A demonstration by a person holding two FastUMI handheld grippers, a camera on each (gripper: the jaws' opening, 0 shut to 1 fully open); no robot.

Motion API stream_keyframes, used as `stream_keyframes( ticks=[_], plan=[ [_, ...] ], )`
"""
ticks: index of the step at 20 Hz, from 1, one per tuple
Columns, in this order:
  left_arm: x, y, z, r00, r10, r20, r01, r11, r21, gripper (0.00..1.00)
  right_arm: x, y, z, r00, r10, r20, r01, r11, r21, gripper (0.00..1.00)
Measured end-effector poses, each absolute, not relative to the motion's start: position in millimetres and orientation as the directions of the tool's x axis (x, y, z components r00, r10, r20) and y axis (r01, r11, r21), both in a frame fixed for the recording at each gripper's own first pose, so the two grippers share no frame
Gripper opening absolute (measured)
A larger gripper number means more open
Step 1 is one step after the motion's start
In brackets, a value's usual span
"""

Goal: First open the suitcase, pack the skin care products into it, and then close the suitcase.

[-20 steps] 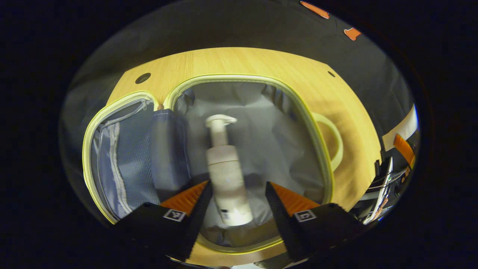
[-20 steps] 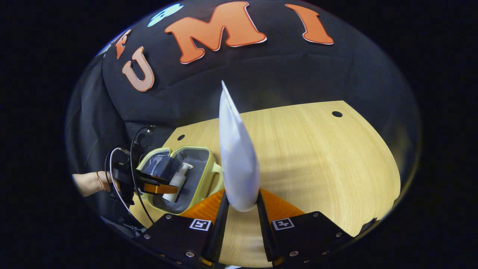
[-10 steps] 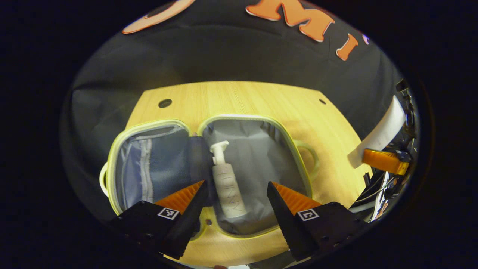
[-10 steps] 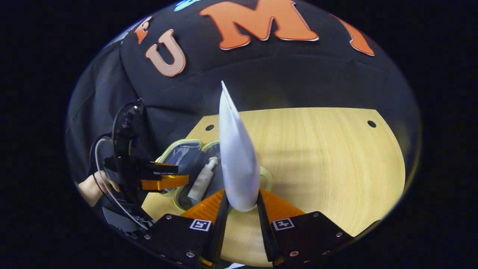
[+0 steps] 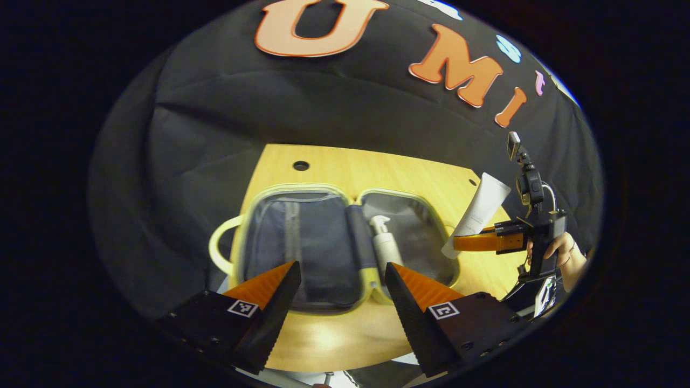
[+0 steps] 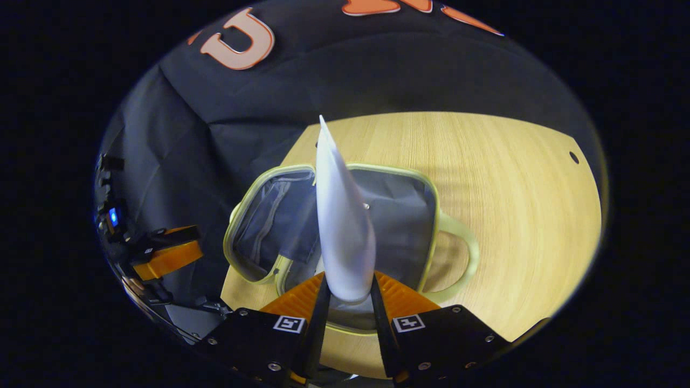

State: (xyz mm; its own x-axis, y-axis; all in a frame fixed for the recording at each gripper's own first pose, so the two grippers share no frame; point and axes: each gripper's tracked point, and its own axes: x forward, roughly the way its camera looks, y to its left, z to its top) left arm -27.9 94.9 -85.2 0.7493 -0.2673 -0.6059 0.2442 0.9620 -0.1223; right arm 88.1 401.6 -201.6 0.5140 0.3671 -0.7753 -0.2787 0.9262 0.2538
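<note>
Left gripper [image 5: 340, 280], spread, has backed off the suitcase [image 5: 302, 253]; we see the right gripper [image 6: 346, 293] pinching a white tube [image 6: 342, 226] above it.

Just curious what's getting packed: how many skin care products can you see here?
2: a white pump bottle lying in the open suitcase, and a white tube clamped in the right gripper above it. Others may be hidden.

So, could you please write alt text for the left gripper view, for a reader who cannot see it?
The open suitcase lies on the wooden table with a pump bottle inside. The left gripper hovers open before it, and at right the right gripper holds a white tube.
</note>
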Motion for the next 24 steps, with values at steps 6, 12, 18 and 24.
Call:
stream_keyframes(
  ticks=[6, 12, 18, 24],
  plan=[
    [-41, 164, -116, 0.732, -0.184, -0.656, 0.146, 0.983, -0.113, 0.98, 108, 415, -270, 0.422, 0.274, -0.864, -0.157, 0.961, 0.228, 0.46],
    [-44, 188, -128, 0.72, -0.152, -0.677, 0.112, 0.988, -0.103, 0.98, 107, 415, -282, 0.4, 0.238, -0.885, -0.13, 0.971, 0.202, 0.47],
    [-39, 183, -121, 0.732, -0.151, -0.664, 0.111, 0.989, -0.102, 0.98, 116, 417, -265, 0.452, 0.272, -0.849, -0.13, 0.962, 0.239, 0.71],
    [-30, 203, -110, 0.79, -0.114, -0.603, 0.093, 0.993, -0.066, 0.98, 114, 430, -204, 0.587, 0.331, -0.739, -0.188, 0.943, 0.273, 0.96]
  ],
)
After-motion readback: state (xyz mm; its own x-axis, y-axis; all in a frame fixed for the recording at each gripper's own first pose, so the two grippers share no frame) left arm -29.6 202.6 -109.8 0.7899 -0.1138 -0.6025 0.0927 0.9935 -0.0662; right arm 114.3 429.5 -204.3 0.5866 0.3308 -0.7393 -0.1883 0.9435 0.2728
